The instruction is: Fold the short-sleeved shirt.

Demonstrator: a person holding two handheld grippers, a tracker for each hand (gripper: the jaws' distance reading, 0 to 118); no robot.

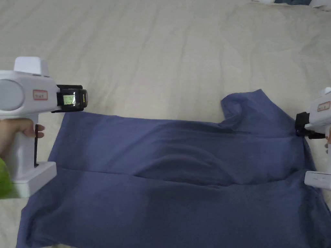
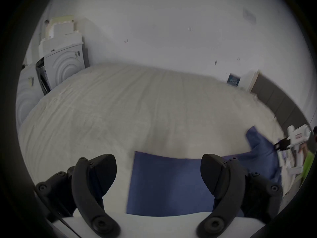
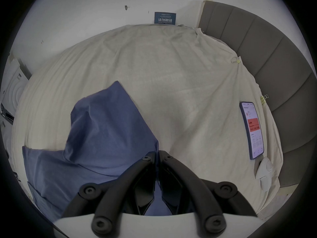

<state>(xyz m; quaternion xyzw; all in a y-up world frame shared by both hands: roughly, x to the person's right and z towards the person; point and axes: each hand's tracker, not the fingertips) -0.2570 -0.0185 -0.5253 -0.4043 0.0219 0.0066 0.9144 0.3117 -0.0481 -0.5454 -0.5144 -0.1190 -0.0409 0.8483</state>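
A blue short-sleeved shirt lies spread on a cream bed sheet, its far long edge folded over toward me. One sleeve sticks up at the far right. My left gripper hovers open over the shirt's far left corner, nothing between its jaws. In the head view the left gripper sits just past that corner. My right gripper is shut on the shirt's right edge near the sleeve. In the head view the right gripper pinches the cloth at the right side.
A phone with a lit screen lies on the sheet to the right, with a white object beside it. A grey padded headboard runs along the right. White appliances stand at the far left of the bed.
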